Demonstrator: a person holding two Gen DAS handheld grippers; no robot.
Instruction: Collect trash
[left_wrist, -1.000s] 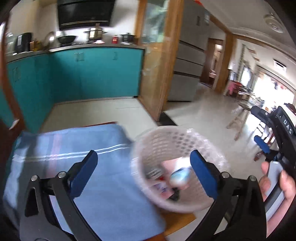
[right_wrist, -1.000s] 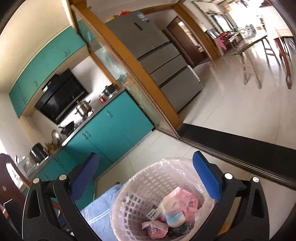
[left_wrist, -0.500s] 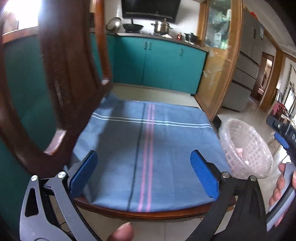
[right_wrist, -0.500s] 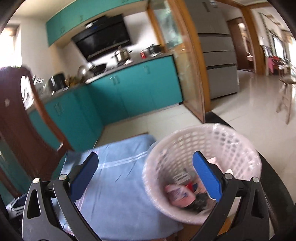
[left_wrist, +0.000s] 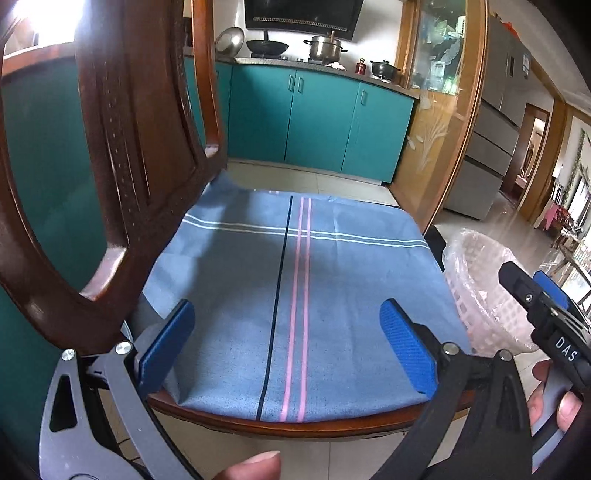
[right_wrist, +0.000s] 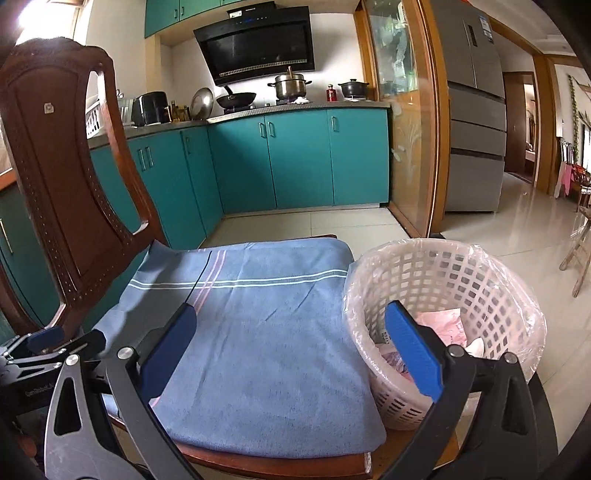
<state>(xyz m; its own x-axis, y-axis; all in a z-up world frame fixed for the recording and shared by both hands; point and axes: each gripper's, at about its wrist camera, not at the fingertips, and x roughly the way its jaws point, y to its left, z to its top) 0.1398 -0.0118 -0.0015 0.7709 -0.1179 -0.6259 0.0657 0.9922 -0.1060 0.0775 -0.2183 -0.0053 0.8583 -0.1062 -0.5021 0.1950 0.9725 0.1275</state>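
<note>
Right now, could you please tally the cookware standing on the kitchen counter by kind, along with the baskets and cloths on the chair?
Pots: 2, steel pot and black pot
Wok: 1, wok
Loose lid: 1, lid
Basket: 1, basket, trash inside
Cloth: 1, blue cloth
Total: 6

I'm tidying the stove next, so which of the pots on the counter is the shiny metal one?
The steel stockpot under the range hood; it is silver and tall, while the wok on its left and lidded pot on its right are black.
</note>
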